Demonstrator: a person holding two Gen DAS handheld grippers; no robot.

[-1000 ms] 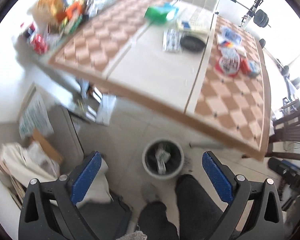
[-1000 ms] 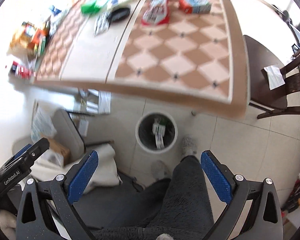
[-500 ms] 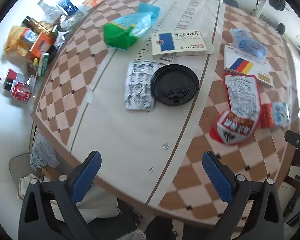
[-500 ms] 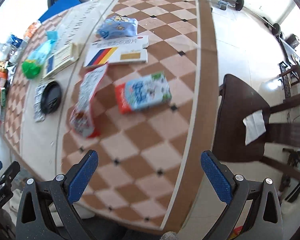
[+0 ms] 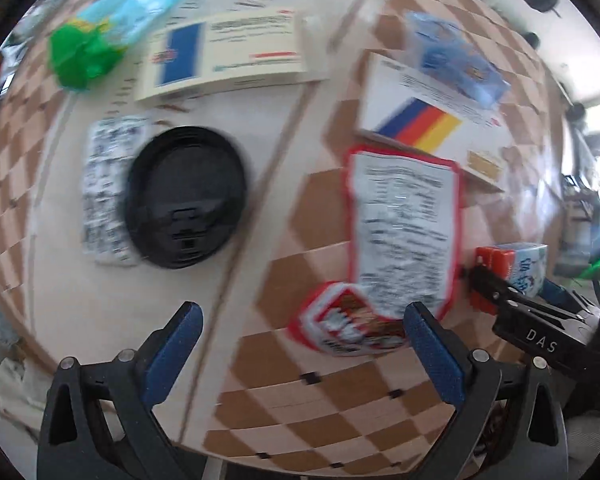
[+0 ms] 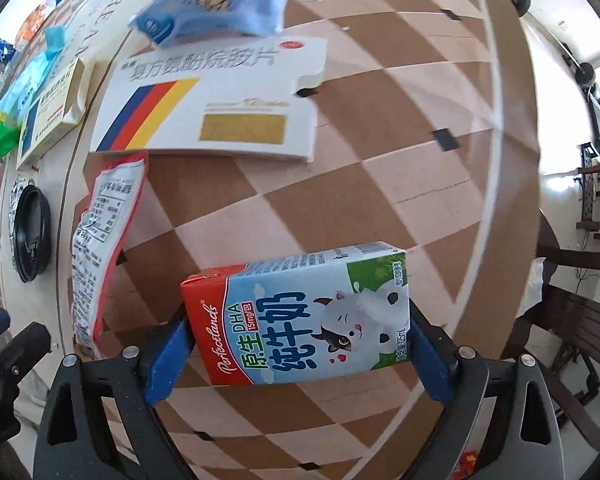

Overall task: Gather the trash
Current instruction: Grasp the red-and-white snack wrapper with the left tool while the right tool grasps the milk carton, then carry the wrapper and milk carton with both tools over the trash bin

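Note:
My right gripper (image 6: 296, 344) is open, its blue pads on both sides of a small milk carton (image 6: 300, 320) that lies on the checkered table (image 6: 400, 160); I cannot tell if the pads touch it. The carton (image 5: 516, 272) also shows at the right of the left wrist view. My left gripper (image 5: 300, 344) is open and empty above the table, close to the lower end of a red-and-white snack wrapper (image 5: 400, 232). A black cup lid (image 5: 186, 196) lies on a foil blister pack (image 5: 104, 184) to the left.
A white medicine box with a blue-red-yellow stripe (image 6: 220, 104), a blue tissue pack (image 6: 216, 4), a beige medicine box (image 5: 224, 52) and a green-blue bag (image 5: 108, 28) lie further back. A dark wooden chair (image 6: 572, 280) stands beyond the table's right edge.
Both grippers swung up from the floor bin to the tabletop and moved in low. The right one has closed in around the milk carton; the left neared the snack wrapper.

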